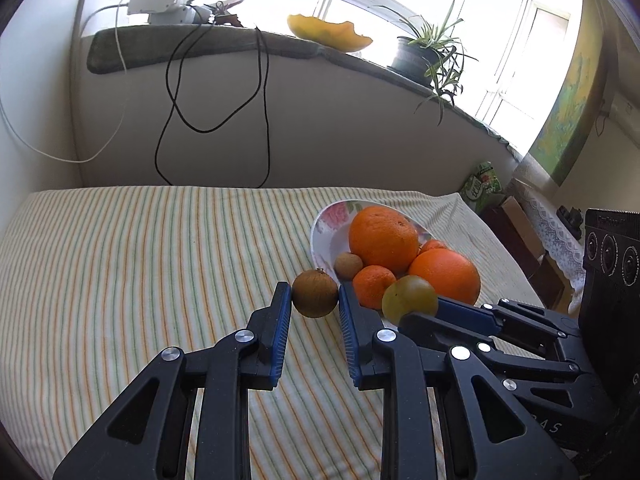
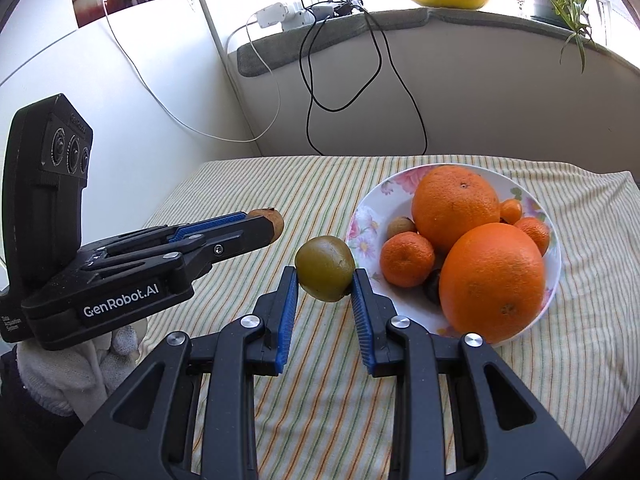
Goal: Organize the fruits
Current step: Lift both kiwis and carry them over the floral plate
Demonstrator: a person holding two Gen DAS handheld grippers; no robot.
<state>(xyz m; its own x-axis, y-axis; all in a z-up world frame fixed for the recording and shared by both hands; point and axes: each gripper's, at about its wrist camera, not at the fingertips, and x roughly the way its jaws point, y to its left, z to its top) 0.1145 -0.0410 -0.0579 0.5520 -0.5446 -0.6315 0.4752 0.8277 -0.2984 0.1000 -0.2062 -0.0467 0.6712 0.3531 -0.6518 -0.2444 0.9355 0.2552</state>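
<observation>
Left wrist view showed the left gripper [image 1: 315, 300] clenched on a brown fruit [image 1: 315, 293]. The right gripper [image 2: 325, 276] grasped a green fruit [image 2: 325, 268]. Both likely needed lowering into the floral bowl [image 2: 364, 216].

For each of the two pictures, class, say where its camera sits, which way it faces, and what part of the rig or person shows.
Left wrist: on the left gripper, facing along its fingers at a brown round fruit; the right gripper intrudes.
Right wrist: on the right gripper, facing a green round fruit; left gripper and white-gloved hand show.
Shared: floral white plate, striped cloth.
</observation>
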